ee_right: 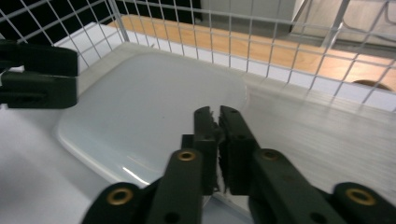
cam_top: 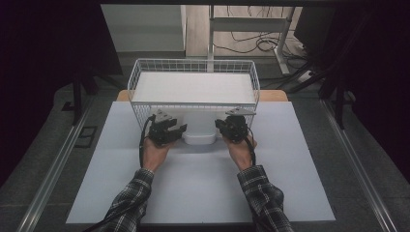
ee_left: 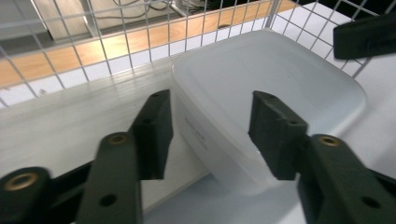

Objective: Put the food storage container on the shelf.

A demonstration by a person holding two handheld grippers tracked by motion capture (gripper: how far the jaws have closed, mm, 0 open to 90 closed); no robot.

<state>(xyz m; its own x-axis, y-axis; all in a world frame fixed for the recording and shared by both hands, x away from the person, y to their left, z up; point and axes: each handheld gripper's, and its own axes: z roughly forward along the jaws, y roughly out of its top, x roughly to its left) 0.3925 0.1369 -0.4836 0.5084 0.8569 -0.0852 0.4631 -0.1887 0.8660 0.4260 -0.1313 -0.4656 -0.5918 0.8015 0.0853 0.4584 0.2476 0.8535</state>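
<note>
A white lidded plastic container [cam_top: 199, 131] sits at the front of a white wire basket [cam_top: 193, 64], between my two grippers. My left gripper [cam_top: 180, 129] is open at the container's left end, its jaws astride one corner of the container [ee_left: 261, 88] without pressing on it. My right gripper [cam_top: 218, 126] is at the right end, its jaws closed together on the rim of the container [ee_right: 140, 107]. The left gripper's jaws [ee_right: 37, 74] show at the far side of the lid. I cannot tell whether the container stands inside the basket or just in front of it.
A white board [cam_top: 193, 87] lines the basket, whose mesh wall [ee_left: 116, 32] rises close behind the container. The basket rests on a white mat [cam_top: 203, 179] over a wooden table. Dark frames, rails and cables surround the table.
</note>
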